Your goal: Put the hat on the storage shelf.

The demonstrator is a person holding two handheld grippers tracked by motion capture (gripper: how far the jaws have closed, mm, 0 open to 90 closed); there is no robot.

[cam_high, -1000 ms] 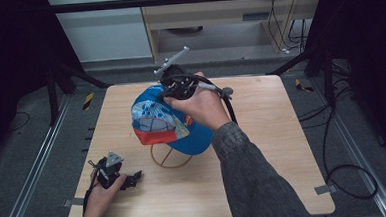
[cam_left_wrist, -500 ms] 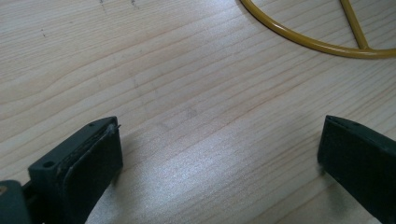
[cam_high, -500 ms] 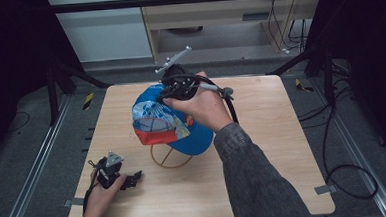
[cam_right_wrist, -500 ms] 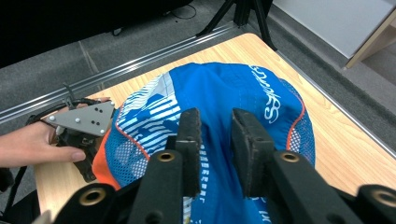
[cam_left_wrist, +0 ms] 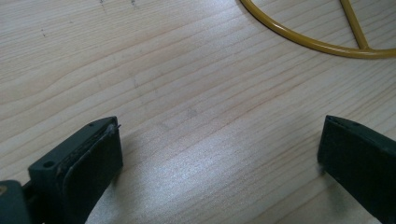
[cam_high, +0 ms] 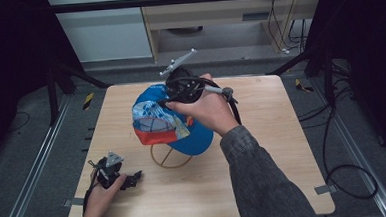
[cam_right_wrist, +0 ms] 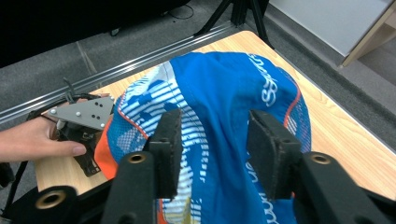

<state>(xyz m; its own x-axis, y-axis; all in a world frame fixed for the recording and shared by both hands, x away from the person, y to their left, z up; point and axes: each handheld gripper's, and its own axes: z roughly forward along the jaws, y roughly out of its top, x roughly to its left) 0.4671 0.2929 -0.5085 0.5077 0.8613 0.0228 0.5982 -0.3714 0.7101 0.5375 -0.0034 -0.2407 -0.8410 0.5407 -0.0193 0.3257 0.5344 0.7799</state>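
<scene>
Overhead, the right gripper [cam_high: 173,95] has just been opening its jaws, which now stand apart above the crown of the blue cap [cam_high: 169,121], pads clear of the cloth. That cap sits on a yellow wire stand [cam_high: 169,157] mid-worktop [cam_high: 273,154]. Nearer the person, the left gripper [cam_high: 127,179] rests on bare wood (jaws wide, holding nothing).

- We saw a wooden table [cam_high: 283,149] with pale grain and a few faint marks.
- Grey floor [cam_high: 27,132] lay around it, with metal rails [cam_high: 39,166] along both sides.
- A pale cabinet [cam_high: 106,28] stood behind the table.
- Black cables [cam_high: 333,146] trailed over the floor on the right.
- A yellow-and-black strip [cam_high: 88,100] lay near the table's far-left corner.
</scene>
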